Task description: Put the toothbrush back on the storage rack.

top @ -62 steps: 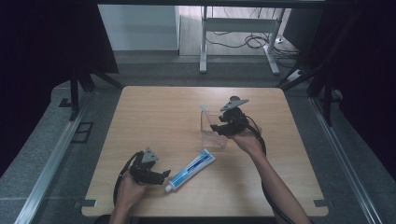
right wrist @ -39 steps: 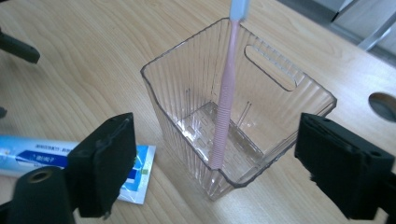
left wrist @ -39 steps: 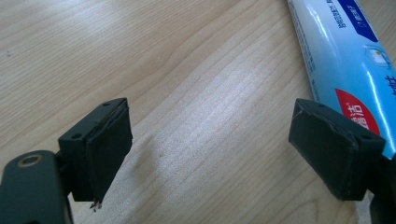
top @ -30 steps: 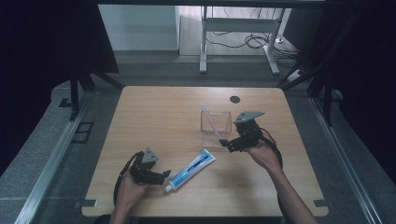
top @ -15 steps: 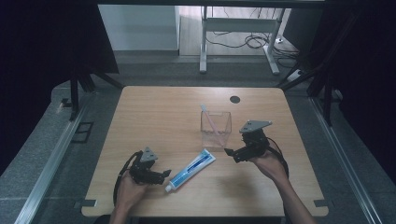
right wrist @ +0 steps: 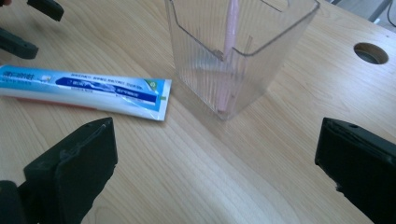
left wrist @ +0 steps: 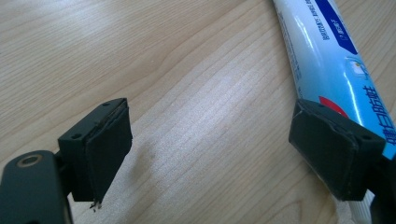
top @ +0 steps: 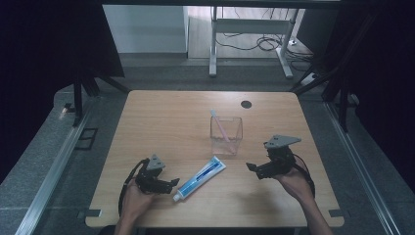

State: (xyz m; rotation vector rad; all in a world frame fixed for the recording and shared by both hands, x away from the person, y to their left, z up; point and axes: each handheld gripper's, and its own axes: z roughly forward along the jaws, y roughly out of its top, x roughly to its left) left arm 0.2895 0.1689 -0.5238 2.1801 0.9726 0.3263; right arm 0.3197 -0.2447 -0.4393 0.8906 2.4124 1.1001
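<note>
While both grippers sit low in the high view, the left gripper lies at the lower left of the table, held in a hand, its jaws apart and pointing right at the cap end of the tube. The tube lies flat and slanted at lower centre, cap toward the lower left, flat end toward the upper right. Just above its flat end stands the clear cup, near the middle of the frame, with a pink toothbrush leaning inside it, head sticking out at the upper left. The right gripper is at lower right, held in the other hand, jaws apart, empty, clear of the cup and the tube. A dark hole marks the tabletop above the cup.

In the left gripper view, the left gripper has its jaws wide apart over bare wood. The tube runs down the right edge of the frame, passing behind the right jaw; whether it touches that jaw I cannot tell.

In the right gripper view, the right gripper is spread wide with nothing between its jaws. The cup stands at top centre, the toothbrush upright inside. The tube lies at left, its flat end just beside the cup's base. The hole sits at upper right.
</note>
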